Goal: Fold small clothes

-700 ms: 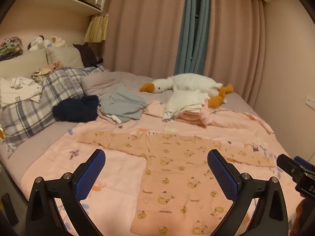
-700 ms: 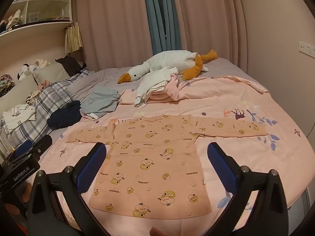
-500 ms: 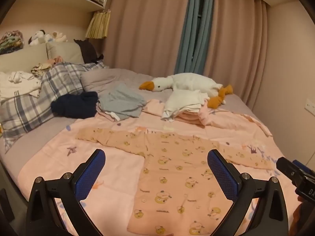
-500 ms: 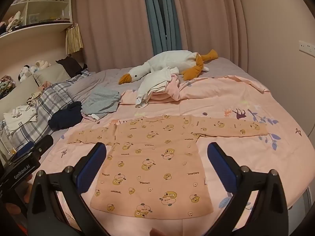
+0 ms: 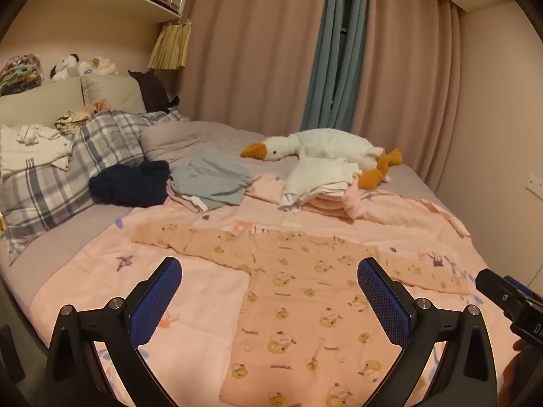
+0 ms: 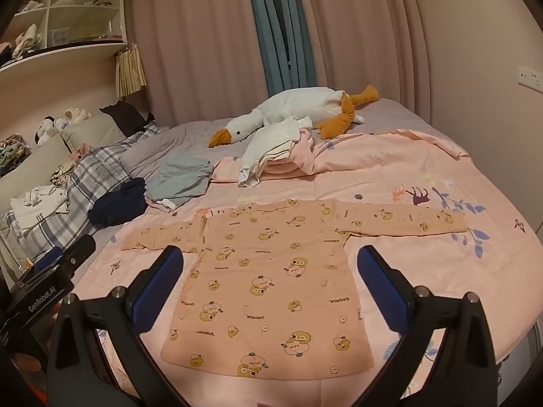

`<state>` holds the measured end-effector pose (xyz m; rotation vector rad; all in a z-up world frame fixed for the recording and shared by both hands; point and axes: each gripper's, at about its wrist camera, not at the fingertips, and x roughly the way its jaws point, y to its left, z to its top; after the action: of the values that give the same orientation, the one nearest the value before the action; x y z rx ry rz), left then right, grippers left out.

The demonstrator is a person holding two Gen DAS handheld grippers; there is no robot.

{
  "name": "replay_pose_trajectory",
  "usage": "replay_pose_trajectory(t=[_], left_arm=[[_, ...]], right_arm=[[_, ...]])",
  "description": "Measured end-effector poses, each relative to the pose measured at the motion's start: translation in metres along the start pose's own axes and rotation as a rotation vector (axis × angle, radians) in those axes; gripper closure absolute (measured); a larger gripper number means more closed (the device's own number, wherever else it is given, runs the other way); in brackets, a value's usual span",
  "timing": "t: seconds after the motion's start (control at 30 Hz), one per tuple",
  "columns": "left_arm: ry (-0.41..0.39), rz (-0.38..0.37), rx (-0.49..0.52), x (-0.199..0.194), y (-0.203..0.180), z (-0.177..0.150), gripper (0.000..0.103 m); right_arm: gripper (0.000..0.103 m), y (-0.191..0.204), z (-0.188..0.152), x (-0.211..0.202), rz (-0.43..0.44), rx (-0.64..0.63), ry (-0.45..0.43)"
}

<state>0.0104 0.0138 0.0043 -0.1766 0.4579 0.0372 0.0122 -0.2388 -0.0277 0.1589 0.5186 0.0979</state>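
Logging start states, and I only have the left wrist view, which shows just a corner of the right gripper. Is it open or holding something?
Observer: In the right wrist view, the right gripper is wide open with nothing between its pads. It hovers above the shirt.
Operator: The shirt's bottom hem is cut off for me. Is any of it folded yet?
Observer: No. The whole hem shows there, lying flat and unfolded.

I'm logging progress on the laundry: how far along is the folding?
Done: a folded stack sits by the plush goose. In hand: nothing; the peach shirt lies flat and unfolded, and both the left hand-held gripper and right hand-held gripper are open. Left: this shirt, plus loose grey and navy clothes.
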Motion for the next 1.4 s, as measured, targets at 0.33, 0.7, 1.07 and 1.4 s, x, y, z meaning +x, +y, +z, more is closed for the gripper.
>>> replay_pose_trajectory(t=[0.33,0.7,1.07,1.4], left_arm=[[0.003,-0.006,0.014,-0.002,-0.002,-0.007,0.0],[0.015,-0.005,0.022,0.0,-0.005,-0.007,0.0],[0.014,0.009,0.014,0.003,-0.002,-0.009,0.0],[0.027,0.0,0.043,0.003,-0.007,-0.012,0.0]], right_arm=[[0.0,0.003,0.001,0.0,-0.019,-0.006,-0.006],[0.0,0.003,0.0,0.001,-0.039,-0.03,-0.004],[0.0,0.002,0.0,0.0,-0.044,-0.028,-0.008],[0.0,0.006,-0.001,0.001,-0.052,-0.056,-0.008]])
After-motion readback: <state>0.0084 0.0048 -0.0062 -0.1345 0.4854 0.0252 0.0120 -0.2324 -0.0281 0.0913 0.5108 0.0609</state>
